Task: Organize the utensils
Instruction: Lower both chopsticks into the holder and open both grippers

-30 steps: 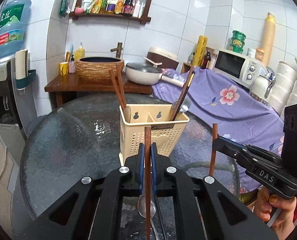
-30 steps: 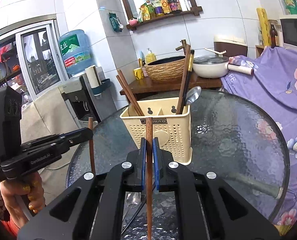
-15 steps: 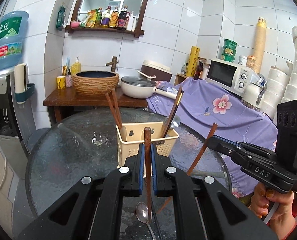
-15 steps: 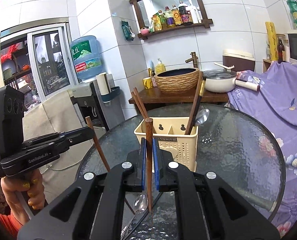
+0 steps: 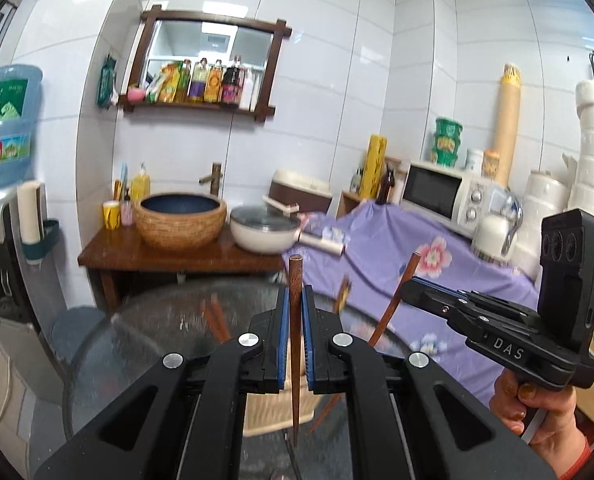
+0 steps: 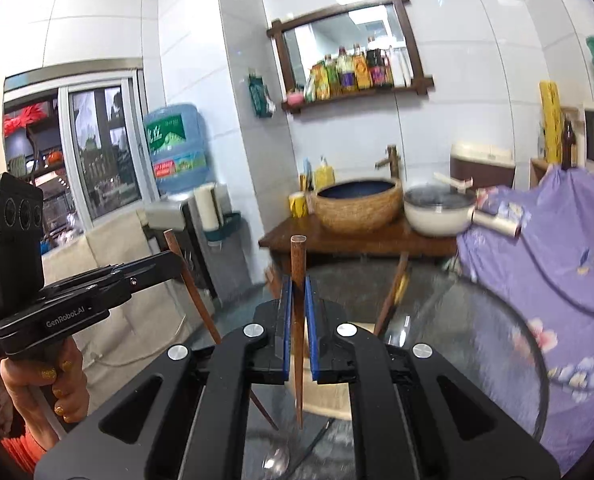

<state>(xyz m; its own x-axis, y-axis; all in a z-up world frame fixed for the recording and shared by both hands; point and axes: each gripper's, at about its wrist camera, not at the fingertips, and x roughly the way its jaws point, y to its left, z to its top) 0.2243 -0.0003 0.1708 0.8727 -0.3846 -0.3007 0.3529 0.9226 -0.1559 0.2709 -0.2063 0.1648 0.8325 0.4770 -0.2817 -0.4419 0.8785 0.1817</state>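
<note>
My left gripper is shut on a brown wooden chopstick that stands upright between its blue pads. My right gripper is shut on a second brown chopstick, also upright. Each gripper shows in the other's view: the right gripper with its tilted chopstick, the left gripper with its chopstick. The beige utensil holder is mostly hidden behind my left gripper; chopsticks stick out of it. A metal spoon lies on the glass table.
A wooden side table behind carries a woven basin and a white pan. A purple flowered cloth covers the counter at right, with a microwave. A water dispenser stands at left.
Both grippers have risen and tilted up with their chopsticks. The utensil holder has dropped low in both views and is now largely hidden behind the grippers.
</note>
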